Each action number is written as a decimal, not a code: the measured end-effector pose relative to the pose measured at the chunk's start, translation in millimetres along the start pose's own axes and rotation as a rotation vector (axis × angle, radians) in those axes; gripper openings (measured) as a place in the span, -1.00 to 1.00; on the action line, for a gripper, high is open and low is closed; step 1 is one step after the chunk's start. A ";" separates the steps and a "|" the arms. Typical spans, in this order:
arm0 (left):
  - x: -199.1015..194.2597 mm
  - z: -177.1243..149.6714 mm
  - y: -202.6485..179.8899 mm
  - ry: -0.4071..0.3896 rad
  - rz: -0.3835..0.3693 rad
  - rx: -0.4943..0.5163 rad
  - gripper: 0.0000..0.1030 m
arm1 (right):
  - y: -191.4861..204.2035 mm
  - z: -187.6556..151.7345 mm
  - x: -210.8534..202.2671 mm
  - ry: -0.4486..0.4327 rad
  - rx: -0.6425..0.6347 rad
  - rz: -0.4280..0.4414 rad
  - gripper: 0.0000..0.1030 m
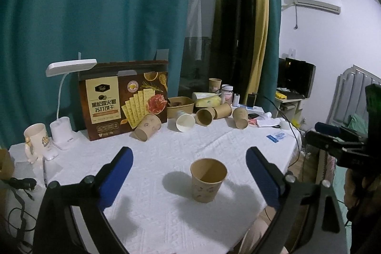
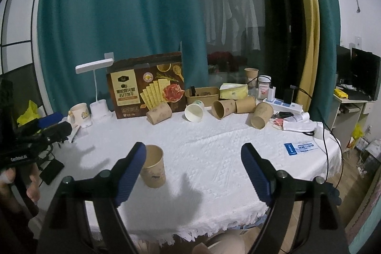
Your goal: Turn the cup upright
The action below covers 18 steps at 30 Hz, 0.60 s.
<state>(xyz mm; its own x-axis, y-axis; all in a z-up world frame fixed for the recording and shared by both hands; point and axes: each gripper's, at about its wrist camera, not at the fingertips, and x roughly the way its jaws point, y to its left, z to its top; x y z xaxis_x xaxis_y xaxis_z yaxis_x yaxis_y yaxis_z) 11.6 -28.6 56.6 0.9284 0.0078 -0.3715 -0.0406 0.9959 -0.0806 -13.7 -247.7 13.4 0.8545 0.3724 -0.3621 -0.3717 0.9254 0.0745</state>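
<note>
A brown paper cup (image 1: 208, 179) stands upright, mouth up, on the white tablecloth (image 1: 166, 206). It sits low between the blue fingers of my left gripper (image 1: 189, 151), which is open wide and does not touch it. In the right wrist view the same cup (image 2: 154, 168) stands just past the left finger (image 2: 129, 173) of my right gripper (image 2: 194, 146). That gripper is open too, with nothing between its pads.
Several brown paper cups (image 1: 203, 116) and a white one (image 1: 185, 123) lie on their sides along the back. Behind them stand a cracker box (image 1: 126, 97), a desk lamp (image 1: 62, 132), a mug (image 1: 35, 138) and a paper bowl (image 1: 179, 106). Cables and a power strip (image 2: 285, 105) are at the right.
</note>
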 end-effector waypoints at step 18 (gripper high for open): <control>2.3 -4.2 4.1 0.008 0.007 0.000 0.86 | 8.9 -2.1 7.8 0.009 -0.003 0.016 0.56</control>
<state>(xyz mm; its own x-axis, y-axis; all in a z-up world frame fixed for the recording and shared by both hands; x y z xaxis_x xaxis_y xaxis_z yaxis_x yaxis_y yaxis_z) 12.0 -24.8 51.5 0.9253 0.0140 -0.3790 -0.0472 0.9958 -0.0785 -11.1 -236.7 9.3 0.8451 0.3868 -0.3690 -0.3865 0.9190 0.0780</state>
